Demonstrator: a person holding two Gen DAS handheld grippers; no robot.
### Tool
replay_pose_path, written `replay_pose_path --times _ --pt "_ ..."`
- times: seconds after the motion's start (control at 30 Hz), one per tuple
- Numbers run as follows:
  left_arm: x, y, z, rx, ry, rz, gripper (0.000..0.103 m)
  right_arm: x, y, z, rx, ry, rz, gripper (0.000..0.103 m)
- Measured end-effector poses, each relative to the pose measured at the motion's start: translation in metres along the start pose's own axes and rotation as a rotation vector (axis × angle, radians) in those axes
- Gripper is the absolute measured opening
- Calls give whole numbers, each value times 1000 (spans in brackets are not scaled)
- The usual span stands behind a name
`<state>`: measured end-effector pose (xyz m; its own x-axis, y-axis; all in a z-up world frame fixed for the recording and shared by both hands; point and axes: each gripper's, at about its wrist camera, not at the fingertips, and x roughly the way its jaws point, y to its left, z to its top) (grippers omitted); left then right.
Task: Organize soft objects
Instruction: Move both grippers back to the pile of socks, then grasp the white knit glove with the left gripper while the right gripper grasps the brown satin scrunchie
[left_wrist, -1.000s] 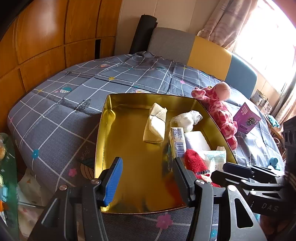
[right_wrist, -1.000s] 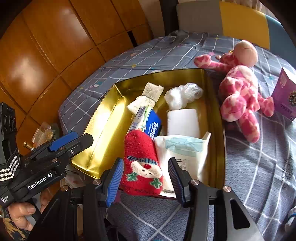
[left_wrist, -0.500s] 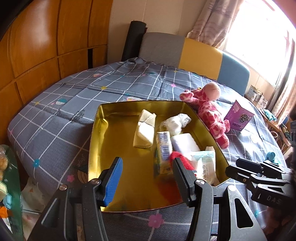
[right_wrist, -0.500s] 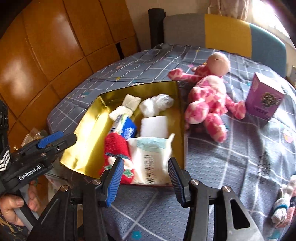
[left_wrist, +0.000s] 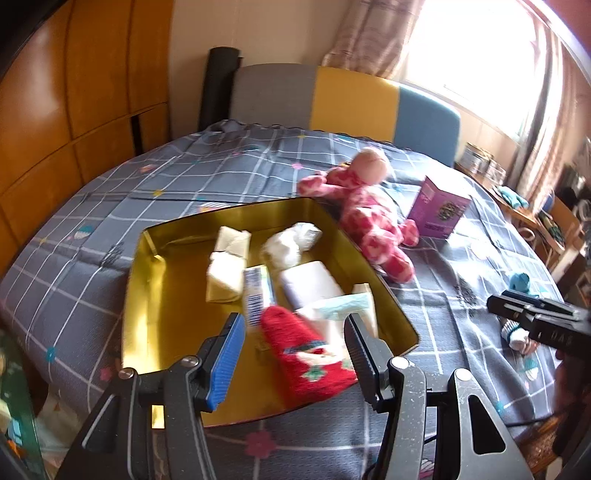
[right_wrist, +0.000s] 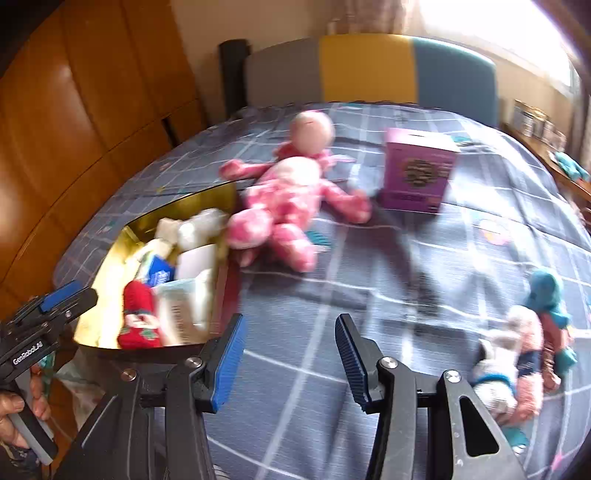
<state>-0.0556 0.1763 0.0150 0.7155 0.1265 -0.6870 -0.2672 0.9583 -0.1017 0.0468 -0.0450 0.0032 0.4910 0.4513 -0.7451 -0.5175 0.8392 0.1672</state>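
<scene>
I pull my left gripper (left_wrist: 293, 345) back from the gold tray (left_wrist: 147, 314); its fingers no longer frame the tray's bare floor but the red sock (left_wrist: 306, 354) at its near edge, and the pink plush (left_wrist: 369, 218) and purple box (left_wrist: 439, 210) at two o'clock now show in full. I swing my right gripper (right_wrist: 288, 347) off the tray, which slides to nine o'clock; its fingers now hang over bare quilt (right_wrist: 369, 258). A heap of small soft toys (right_wrist: 524, 347) comes into sight at three o'clock.
</scene>
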Motion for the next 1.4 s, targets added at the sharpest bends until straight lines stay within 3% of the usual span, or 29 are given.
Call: replay_pose_path --times 0.3,0.73,1.07,1.4 --pt "9 -49 10 113 9 -69 59 -40 -80 -12 120 -43 -147 50" --pt "34 -122 15 272 54 -161 59 -93 -181 -56 331 -48 -345 50" --pt "53 -173 13 353 109 -239 59 -100 -215 -81 425 -51 -364 50" --pt "89 -238 11 405 226 -386 58 -105 -234 -91 562 -112 -249 50"
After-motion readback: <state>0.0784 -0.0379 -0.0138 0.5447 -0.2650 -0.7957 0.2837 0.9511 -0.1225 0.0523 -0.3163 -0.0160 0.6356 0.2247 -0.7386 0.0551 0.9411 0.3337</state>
